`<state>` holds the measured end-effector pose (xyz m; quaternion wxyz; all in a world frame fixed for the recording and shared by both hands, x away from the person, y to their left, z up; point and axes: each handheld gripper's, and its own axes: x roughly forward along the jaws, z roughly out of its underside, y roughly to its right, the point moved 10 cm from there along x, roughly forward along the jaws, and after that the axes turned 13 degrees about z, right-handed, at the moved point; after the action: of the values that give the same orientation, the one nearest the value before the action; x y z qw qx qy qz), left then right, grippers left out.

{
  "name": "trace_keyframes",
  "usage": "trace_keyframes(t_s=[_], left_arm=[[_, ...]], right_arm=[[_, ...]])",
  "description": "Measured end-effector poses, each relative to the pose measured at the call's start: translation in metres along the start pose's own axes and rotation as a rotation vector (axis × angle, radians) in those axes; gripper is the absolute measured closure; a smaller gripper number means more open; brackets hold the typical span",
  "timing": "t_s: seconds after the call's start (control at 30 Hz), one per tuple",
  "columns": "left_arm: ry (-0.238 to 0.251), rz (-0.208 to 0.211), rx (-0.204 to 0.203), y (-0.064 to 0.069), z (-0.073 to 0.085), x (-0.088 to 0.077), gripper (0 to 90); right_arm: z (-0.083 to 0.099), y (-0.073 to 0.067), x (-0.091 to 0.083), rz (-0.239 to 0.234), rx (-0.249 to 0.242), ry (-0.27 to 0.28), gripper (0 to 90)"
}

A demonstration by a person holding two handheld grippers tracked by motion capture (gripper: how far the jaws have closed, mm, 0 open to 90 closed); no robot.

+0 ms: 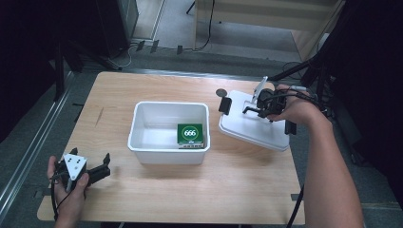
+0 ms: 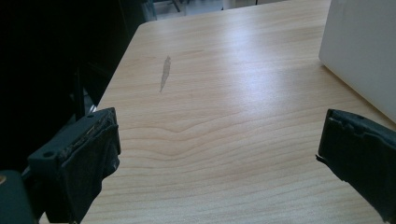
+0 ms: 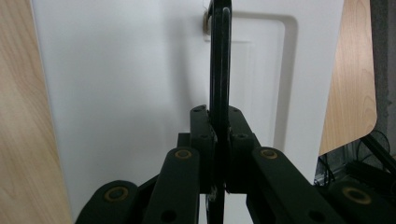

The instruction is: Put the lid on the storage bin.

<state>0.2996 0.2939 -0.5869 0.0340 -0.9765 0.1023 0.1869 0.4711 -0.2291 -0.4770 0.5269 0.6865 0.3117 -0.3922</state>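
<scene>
— Lid [image 1: 254,127] first: where is it?

— On the right side of the table [image 1: 157,190], white, tilted, its far edge lifted. The right gripper [image 1: 250,110] pinches the lid's black handle [image 3: 220,60] between its closed jaws.

— And the white tub [image 1: 168,132]?

— Middle of the table, just left of the lid, open on top. A green box [image 1: 190,135] marked 666 sits inside, against its right wall.

— The other hand?

— The left gripper [image 1: 99,167] rests at the near left corner, jaws spread wide over bare wood, well apart from the tub.
</scene>
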Motion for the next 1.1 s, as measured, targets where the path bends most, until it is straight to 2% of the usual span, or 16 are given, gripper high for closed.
trace_keyframes(t_s=[0.1, 0.2, 0.37, 0.43, 0.77, 1.1], left_arm=[[-0.003, 0.000, -0.001, 0.000, 0.000, 0.000, 0.0], [-0.007, 0.001, 0.000, 0.000, 0.000, 0.000, 0.0], [-0.013, 0.001, 0.000, 0.000, 0.001, 0.001, 0.0], [-0.012, 0.001, -0.004, 0.000, 0.001, 0.001, 0.0], [-0.020, 0.004, -0.001, 0.001, 0.001, 0.002, 0.0], [-0.015, 0.009, -0.003, 0.001, 0.001, 0.002, 0.0]], right_arm=[[-0.002, 0.000, -0.006, 0.001, -0.006, -0.006, 85.1], [-0.006, 0.000, -0.011, 0.000, -0.022, 0.003, 85.1], [-0.014, 0.003, -0.021, 0.015, -0.022, 0.019, 85.1], [-0.016, 0.003, -0.024, 0.003, -0.019, 0.022, 85.1], [-0.031, 0.003, -0.041, 0.004, -0.036, 0.033, 85.1], [-0.050, -0.001, -0.055, 0.007, -0.065, 0.045, 85.1]])
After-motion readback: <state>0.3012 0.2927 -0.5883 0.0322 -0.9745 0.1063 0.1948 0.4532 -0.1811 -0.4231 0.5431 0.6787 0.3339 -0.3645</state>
